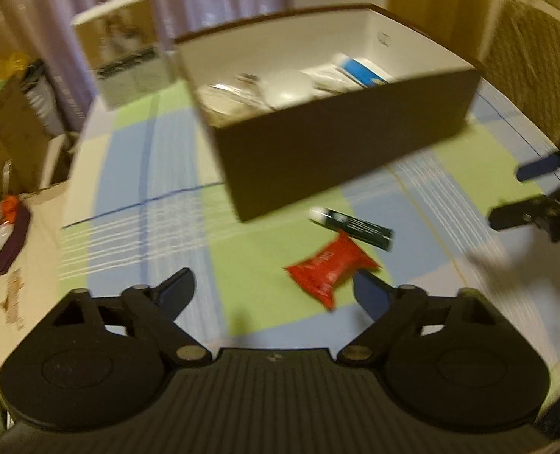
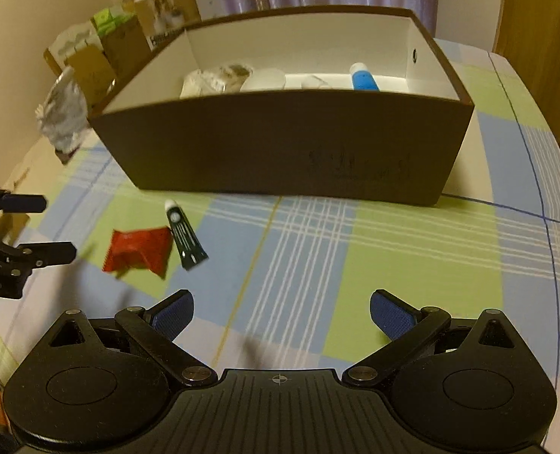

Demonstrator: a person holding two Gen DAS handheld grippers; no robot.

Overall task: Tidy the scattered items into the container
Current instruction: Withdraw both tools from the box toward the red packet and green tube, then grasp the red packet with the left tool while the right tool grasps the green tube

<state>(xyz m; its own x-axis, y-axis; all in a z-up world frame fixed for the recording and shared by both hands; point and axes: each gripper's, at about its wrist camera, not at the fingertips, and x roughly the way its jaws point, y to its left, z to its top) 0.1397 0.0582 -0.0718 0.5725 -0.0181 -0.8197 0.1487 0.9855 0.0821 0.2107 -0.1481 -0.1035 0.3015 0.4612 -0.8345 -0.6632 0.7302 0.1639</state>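
A dark brown box [image 1: 336, 151] [image 2: 280, 143] with a white inside stands on the checked tablecloth and holds a blue-and-white tube [image 1: 363, 70] [image 2: 363, 77], white packets and a round white lid. In front of it lie a red sachet [image 1: 331, 270] [image 2: 138, 251] and a dark green tube with a white cap [image 1: 351, 227] [image 2: 184, 236], touching each other. My left gripper [image 1: 276, 289] [image 2: 41, 227] is open and empty, hovering just short of the sachet. My right gripper [image 2: 281, 314] [image 1: 510, 195] is open and empty, above bare cloth to the right of both items.
A white carton [image 1: 124, 49] [image 2: 170, 11] stands behind the box. Cardboard boxes and crumpled foil [image 2: 62, 109] crowd the floor at the left. A wicker chair [image 1: 533, 64] sits at the table's far right. The tablecloth [image 2: 355, 257] shows bare in front of the box.
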